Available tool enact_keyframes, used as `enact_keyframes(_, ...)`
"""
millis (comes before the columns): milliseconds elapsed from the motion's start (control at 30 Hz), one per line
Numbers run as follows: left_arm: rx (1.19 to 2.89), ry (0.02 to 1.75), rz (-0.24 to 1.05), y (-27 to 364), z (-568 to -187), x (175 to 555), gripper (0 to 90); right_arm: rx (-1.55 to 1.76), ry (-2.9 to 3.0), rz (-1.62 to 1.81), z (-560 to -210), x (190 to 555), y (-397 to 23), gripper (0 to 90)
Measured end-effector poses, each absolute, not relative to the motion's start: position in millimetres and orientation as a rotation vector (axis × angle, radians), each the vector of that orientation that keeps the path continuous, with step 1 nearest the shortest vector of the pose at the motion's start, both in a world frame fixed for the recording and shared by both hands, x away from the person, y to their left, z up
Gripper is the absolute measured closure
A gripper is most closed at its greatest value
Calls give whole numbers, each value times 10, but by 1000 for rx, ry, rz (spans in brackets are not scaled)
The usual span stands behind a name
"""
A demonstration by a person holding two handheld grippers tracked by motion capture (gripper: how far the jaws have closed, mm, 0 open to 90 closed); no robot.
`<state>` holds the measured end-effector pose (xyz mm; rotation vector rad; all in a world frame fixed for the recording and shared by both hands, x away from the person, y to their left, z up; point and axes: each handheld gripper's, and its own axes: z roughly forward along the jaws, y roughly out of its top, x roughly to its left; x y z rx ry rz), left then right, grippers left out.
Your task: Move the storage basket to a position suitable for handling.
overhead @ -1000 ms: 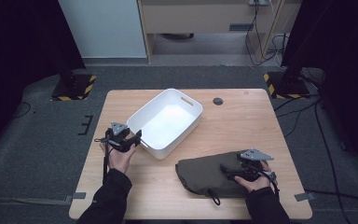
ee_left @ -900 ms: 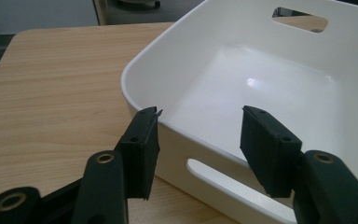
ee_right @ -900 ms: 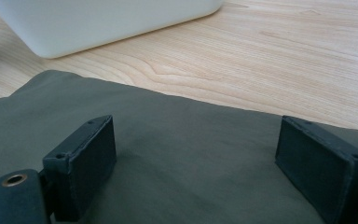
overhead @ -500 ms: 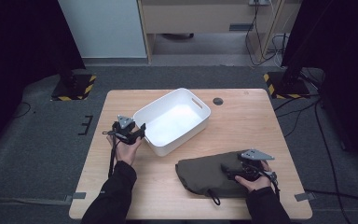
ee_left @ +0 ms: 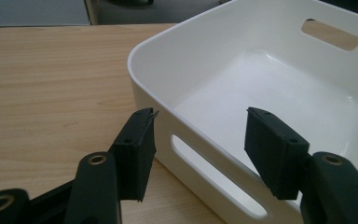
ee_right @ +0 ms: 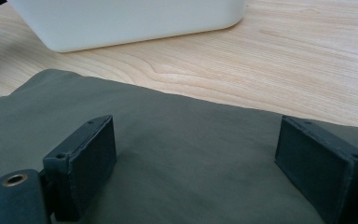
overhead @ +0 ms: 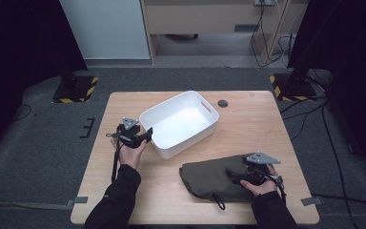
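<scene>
Nudged rightward since the earlier frames, the left gripper (overhead: 147, 134) now straddles the near wall of the white bin (overhead: 205, 125) at table centre, jaws just widened, not yet pinching. At four o'clock, the right gripper (overhead: 233, 174) rests wide-jawed on the olive bag (overhead: 202, 174). A shallow bite could let the bin slip or tip.

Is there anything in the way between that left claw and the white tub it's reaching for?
Nothing visible. The left claw stands open astride the near wall of the white rectangular plastic tub, one jaw outside, one inside, above the handle slot; neither pad seems to press it.
</scene>
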<state>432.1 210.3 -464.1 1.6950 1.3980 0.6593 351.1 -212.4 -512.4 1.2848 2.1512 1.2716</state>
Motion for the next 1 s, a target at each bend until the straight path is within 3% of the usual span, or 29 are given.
enact_keyframes(133, 1727, 1399, 613, 2012, -4659, 4194, 418, 1283, 2153, 1269, -5123, 3507, -2120, 121)
enact_keyframes(233, 1763, 1405, 593, 1904, -4693, 4226, 451, 1282, 2154, 1266, -5123, 3504, -2116, 121)
enact_keyframes(400, 1761, 1415, 599, 1861, -4725, 4305, 426, 1282, 2154, 1266, -5124, 3511, -2123, 123)
enact_keyframes(733, 1773, 1305, 608, 1716, -4771, 4565, 560, 1286, 2154, 1266, -5125, 3513, -2116, 125)
enact_keyframes(1000, 1804, 1264, 585, 1679, -4818, 4646, 581, 1282, 2153, 1270, -5128, 3515, -2123, 126)
